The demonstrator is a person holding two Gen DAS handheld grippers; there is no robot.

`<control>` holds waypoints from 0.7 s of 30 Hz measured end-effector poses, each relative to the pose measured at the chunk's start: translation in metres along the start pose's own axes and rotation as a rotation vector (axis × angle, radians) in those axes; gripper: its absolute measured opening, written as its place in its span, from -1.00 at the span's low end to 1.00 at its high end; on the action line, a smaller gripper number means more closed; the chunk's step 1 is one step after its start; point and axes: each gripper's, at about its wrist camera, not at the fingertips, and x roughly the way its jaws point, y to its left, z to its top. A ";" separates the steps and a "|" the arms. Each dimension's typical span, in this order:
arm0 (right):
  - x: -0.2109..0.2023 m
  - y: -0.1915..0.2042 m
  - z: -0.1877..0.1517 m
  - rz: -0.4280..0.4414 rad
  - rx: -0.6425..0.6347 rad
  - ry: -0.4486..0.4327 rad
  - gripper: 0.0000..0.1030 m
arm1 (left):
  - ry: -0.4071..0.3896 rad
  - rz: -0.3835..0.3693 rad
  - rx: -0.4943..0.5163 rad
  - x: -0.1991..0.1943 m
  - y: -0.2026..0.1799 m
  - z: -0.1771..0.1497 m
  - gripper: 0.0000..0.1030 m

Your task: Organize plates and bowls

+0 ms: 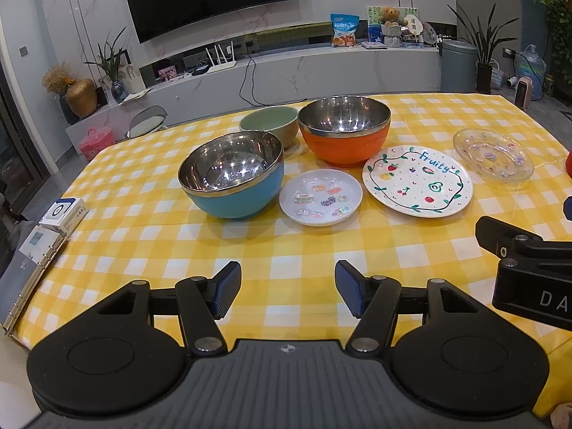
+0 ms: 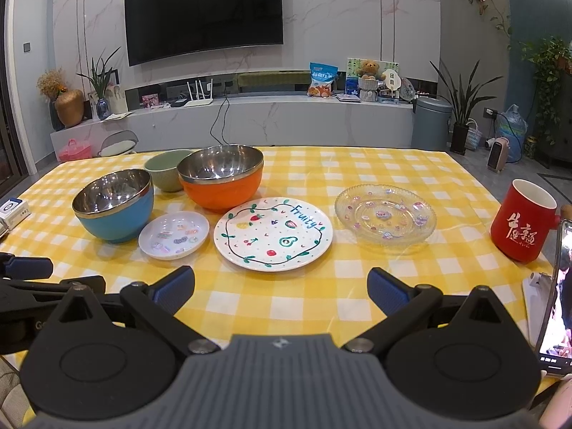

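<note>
While both grippers hang low over the near edge of the checked cloth, nothing is held.

Left gripper: jaws spread wide, empty, above bare cloth short of the dishes.
Right gripper: jaws spread wide, empty, in front of the fruit plate.
Blue bowl: steel-lined, upright, at the left end of the group.
Orange bowl: steel-lined, upright, behind the fruit plate.
Green bowl: farthest back, between the 2 steel bowls and partly hidden by them.
Small plate: white with stickers, just beside the blue bowl.
Fruit plate: white, lettered "Fruity", beside the small plate.
Glass plate: clear, set apart on the right.
Red mug: near the right edge.
Phone: propped upright, screen lit, far right.
</note>
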 end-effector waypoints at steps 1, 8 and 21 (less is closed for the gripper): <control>0.000 0.000 0.000 0.000 0.000 0.000 0.95 | 0.000 0.000 0.000 0.000 0.000 0.000 0.39; 0.000 0.000 0.000 -0.001 0.000 0.000 0.95 | 0.001 0.001 -0.001 0.000 0.000 -0.001 0.39; -0.001 -0.002 -0.001 -0.002 0.001 0.001 0.95 | 0.001 0.005 -0.005 -0.002 0.000 0.000 0.39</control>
